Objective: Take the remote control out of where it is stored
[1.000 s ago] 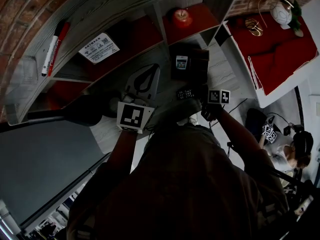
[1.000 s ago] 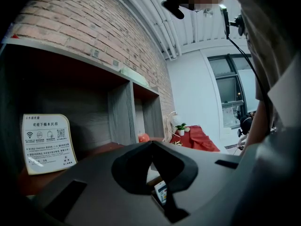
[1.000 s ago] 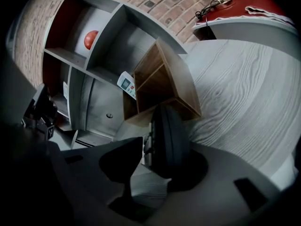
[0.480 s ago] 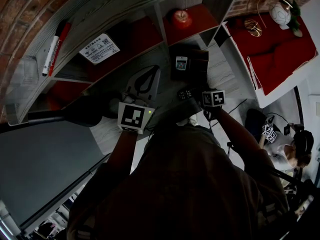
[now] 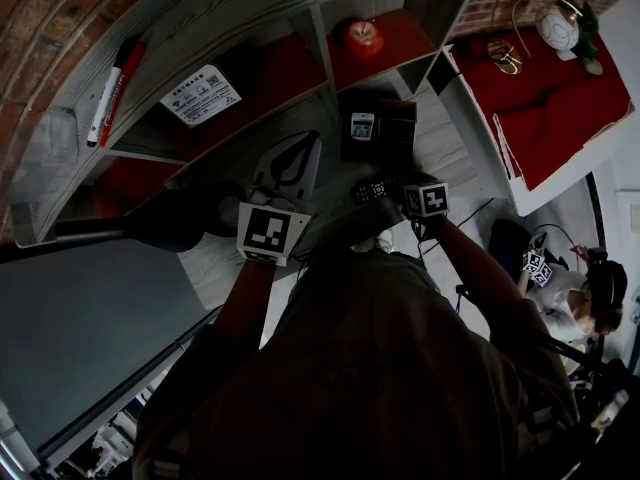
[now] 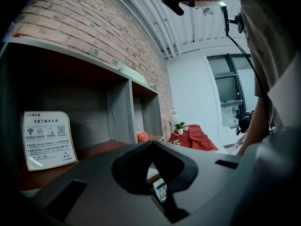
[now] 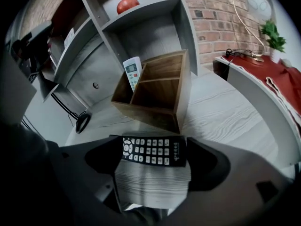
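A black remote control [image 7: 153,151] lies flat on the pale wooden table [image 7: 225,112], just in front of an open wooden box [image 7: 160,102]. My right gripper [image 7: 153,157] straddles the black remote and its jaws are opening; the pads stand wide at either end and do not press on it. In the head view the black remote [image 5: 372,188] shows beside the right gripper [image 5: 395,190]. A white remote [image 7: 132,72] stands upright in the box's left compartment. My left gripper [image 5: 285,168] hovers left of the box, shut and empty.
Grey shelving runs behind the box, holding a red round ornament [image 5: 363,34], a printed sign card [image 5: 200,95] and marker pens [image 5: 110,93]. A red-covered side table [image 5: 550,88] with a lamp [image 7: 256,6] and a plant [image 7: 273,34] stands to the right. A cable [image 7: 83,122] lies at the table's left.
The right gripper's marker cube has shifted a little to the left, towards the black remote. The remote has stayed in its place on the table. The left gripper has not moved.
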`<state>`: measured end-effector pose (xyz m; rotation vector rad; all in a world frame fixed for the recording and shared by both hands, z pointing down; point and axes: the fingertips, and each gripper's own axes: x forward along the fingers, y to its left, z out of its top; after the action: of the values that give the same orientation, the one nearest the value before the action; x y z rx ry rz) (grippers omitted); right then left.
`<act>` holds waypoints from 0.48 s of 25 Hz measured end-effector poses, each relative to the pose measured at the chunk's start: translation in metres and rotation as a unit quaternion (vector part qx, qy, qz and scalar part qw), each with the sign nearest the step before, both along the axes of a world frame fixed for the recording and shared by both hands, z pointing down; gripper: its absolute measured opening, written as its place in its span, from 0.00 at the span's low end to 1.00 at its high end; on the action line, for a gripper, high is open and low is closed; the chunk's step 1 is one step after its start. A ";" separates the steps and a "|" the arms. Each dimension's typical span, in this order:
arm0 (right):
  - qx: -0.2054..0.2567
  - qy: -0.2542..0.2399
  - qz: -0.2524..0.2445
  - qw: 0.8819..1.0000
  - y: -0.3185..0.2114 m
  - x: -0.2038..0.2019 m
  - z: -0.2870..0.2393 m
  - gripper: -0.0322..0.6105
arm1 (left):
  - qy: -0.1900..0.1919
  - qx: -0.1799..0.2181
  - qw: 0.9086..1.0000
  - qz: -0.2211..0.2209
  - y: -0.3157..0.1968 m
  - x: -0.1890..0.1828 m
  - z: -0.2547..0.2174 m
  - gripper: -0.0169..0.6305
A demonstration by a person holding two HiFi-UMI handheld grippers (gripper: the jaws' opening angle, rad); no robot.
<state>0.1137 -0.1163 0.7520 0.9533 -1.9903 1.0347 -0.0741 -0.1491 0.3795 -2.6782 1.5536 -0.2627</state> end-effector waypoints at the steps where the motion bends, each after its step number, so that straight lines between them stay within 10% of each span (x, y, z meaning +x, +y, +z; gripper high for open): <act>1: -0.005 -0.007 0.003 1.000 0.001 -0.001 0.001 0.67 | -0.001 -0.001 1.000 0.001 0.000 0.000 0.000 0.04; 12: 0.001 0.008 -0.007 1.000 0.005 0.001 -0.003 0.67 | -0.011 -0.002 1.000 0.008 0.002 0.004 0.005 0.05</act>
<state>0.1145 -0.1112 0.7495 0.9446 -1.9830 1.0156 -0.0704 -0.1469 0.3843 -2.6797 1.5265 -0.2928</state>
